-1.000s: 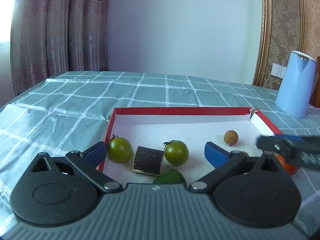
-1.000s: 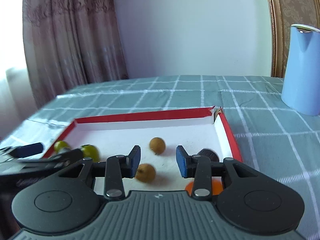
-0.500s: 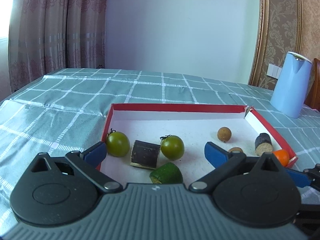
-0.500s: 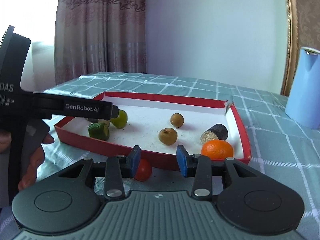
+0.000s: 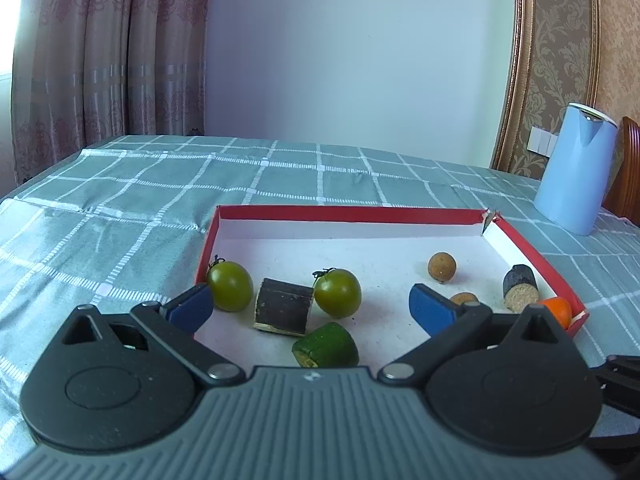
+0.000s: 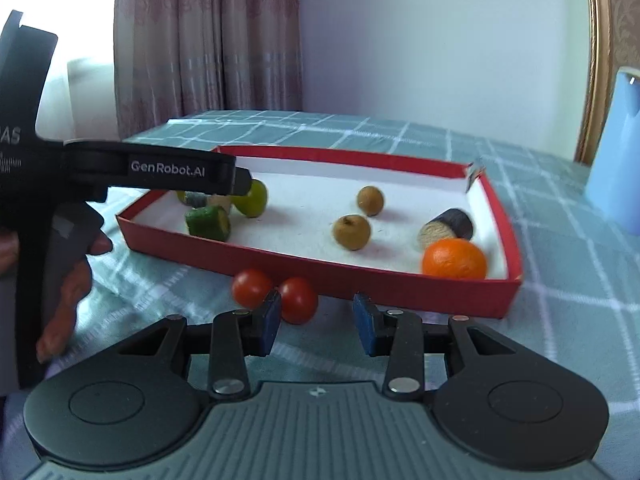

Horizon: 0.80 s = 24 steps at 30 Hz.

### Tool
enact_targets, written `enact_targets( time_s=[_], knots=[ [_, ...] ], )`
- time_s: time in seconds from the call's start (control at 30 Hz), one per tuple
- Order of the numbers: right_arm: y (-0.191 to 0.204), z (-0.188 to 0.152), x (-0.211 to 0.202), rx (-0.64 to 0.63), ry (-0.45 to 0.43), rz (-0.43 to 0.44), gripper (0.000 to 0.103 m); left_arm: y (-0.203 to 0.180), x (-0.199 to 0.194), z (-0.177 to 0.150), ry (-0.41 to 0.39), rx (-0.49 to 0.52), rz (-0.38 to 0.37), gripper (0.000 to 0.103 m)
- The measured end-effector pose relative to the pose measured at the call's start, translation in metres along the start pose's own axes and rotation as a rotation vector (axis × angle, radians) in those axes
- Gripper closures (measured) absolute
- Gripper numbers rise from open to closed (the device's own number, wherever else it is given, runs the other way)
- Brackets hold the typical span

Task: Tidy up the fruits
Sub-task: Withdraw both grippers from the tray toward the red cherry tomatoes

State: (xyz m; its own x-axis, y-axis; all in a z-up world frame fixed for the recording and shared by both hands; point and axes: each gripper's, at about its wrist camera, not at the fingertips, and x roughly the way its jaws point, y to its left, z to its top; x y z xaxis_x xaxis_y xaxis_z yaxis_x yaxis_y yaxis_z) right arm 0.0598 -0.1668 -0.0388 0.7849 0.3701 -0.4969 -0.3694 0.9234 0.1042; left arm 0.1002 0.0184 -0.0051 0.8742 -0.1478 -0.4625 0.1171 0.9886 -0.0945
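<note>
A red-walled tray (image 5: pixel 348 213) (image 6: pixel 372 280) with a white floor lies on the checked tablecloth. It holds two green tomatoes (image 5: pixel 230 286) (image 5: pixel 337 292), a dark cane piece (image 5: pixel 283 306), a green cucumber piece (image 5: pixel 326 345) (image 6: pixel 208 222), two brown longans (image 6: pixel 370 200) (image 6: pixel 352 232), a second dark piece (image 6: pixel 448 227) and an orange (image 6: pixel 455 258). Two red cherry tomatoes (image 6: pixel 252 288) (image 6: pixel 298 300) lie on the cloth before the tray's near wall. My left gripper (image 5: pixel 312 310) is open over the tray's near left part. My right gripper (image 6: pixel 316 326) is open and empty, just in front of the red tomatoes.
A light blue kettle (image 5: pixel 574 168) (image 6: pixel 618 152) stands on the table to the right of the tray. The left gripper's black body (image 6: pixel 120 168) and the hand holding it fill the left of the right wrist view. Curtains and a wall stand behind.
My right gripper has pulled back out of the tray and dropped low before its near wall, bringing the red tomatoes into view. The left gripper has drawn back slightly.
</note>
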Motion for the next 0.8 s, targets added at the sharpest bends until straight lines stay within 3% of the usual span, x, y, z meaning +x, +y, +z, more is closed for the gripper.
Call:
enact_targets(
  time_s=[0.23,0.37,0.57,0.7,0.8],
  knots=[
    [0.008,0.002,0.004,-0.026,-0.003,-0.023,0.065,-0.001,0.001,0.0,0.001,0.008,0.001,0.0],
    [0.012,0.0,0.003,-0.05,-0.005,-0.004,0.08,-0.003,-0.002,-0.001,-0.016,0.021,0.016,0.0],
    [0.004,-0.001,-0.003,-0.009,-0.019,-0.032,0.081,-0.007,-0.019,-0.011,-0.046,0.052,0.026,0.0],
    [-0.007,-0.005,-0.014,0.028,-0.05,-0.112,0.081,-0.005,-0.041,-0.022,-0.073,0.06,-0.004,0.0],
    [-0.02,-0.01,-0.019,0.065,-0.037,-0.131,0.081,-0.007,-0.05,-0.032,-0.051,0.075,-0.028,0.0]
  ],
)
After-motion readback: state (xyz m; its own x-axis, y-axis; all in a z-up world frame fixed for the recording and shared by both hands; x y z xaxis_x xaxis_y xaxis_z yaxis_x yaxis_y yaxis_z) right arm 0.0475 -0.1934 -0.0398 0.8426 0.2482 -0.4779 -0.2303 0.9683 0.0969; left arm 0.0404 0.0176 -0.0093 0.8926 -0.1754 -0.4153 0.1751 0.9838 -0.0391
